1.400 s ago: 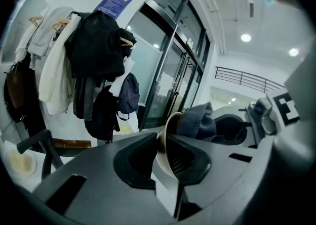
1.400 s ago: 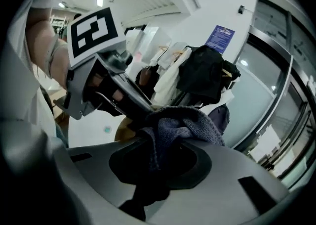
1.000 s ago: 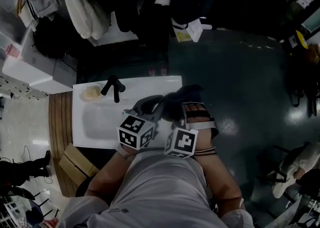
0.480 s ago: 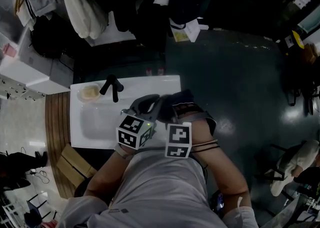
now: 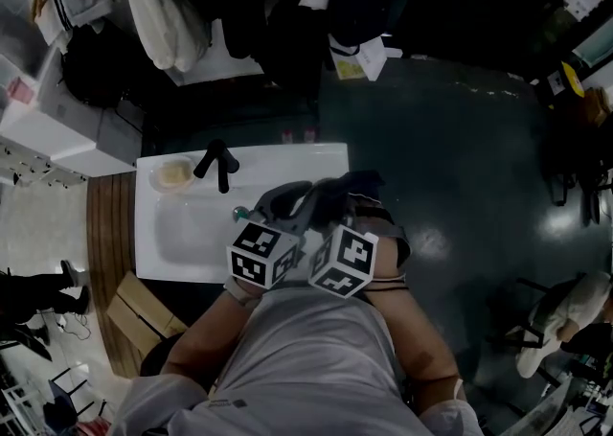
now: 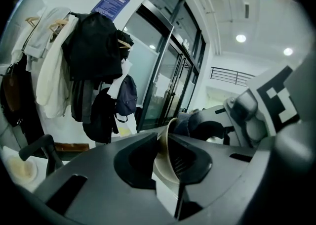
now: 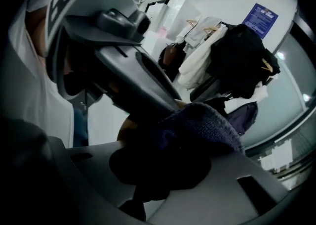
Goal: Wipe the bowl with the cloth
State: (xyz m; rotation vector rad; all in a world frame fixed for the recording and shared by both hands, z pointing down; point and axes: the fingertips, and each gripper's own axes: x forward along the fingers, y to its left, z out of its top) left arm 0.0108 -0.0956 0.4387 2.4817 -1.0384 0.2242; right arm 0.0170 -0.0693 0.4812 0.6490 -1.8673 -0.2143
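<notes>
The bowl (image 6: 163,165) is cream; the cloth (image 7: 207,125), dark navy knit. The left hand-held gripper (image 6: 166,157) and right hand-held gripper (image 7: 155,167) are grey, their cubes (image 5: 261,254) patterned black-and-white.

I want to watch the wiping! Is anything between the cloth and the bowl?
Nothing visible is in the way. The cloth in the right gripper looks pressed against the bowl, whose rim the left gripper clamps.
</notes>
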